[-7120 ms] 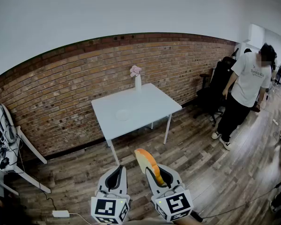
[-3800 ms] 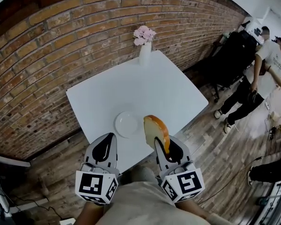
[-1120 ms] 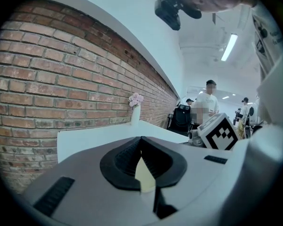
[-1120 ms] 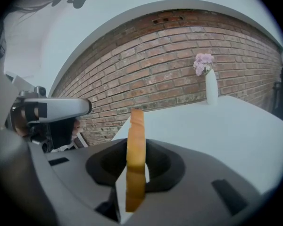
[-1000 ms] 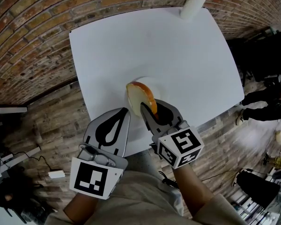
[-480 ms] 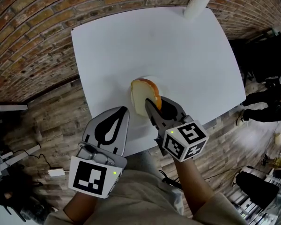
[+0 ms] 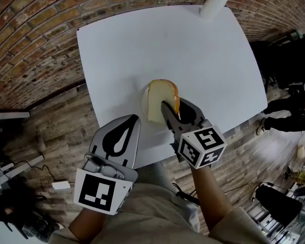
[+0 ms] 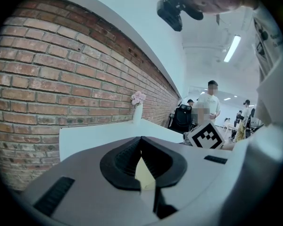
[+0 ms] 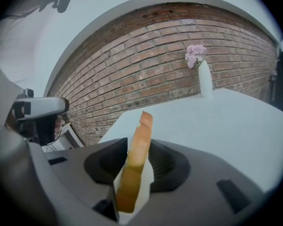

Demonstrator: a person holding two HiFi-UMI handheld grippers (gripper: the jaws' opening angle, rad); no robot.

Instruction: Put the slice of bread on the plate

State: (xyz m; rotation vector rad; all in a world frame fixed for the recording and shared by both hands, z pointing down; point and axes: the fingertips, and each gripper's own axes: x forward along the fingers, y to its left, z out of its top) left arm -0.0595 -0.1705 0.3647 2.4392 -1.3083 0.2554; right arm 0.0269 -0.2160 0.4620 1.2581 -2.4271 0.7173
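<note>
One slice of bread (image 7: 161,99) leans tilted over the plate (image 7: 144,103), near the white table's (image 7: 142,44) near edge, between our right gripper's (image 7: 174,107) opening jaws. We see a vase (image 7: 213,4) at the far right corner, with a brick wall (image 7: 30,29) and wooden floor (image 7: 51,126) around. Our left gripper (image 7: 134,119), jaws pressed together and empty, hovers at the near edge.
</note>
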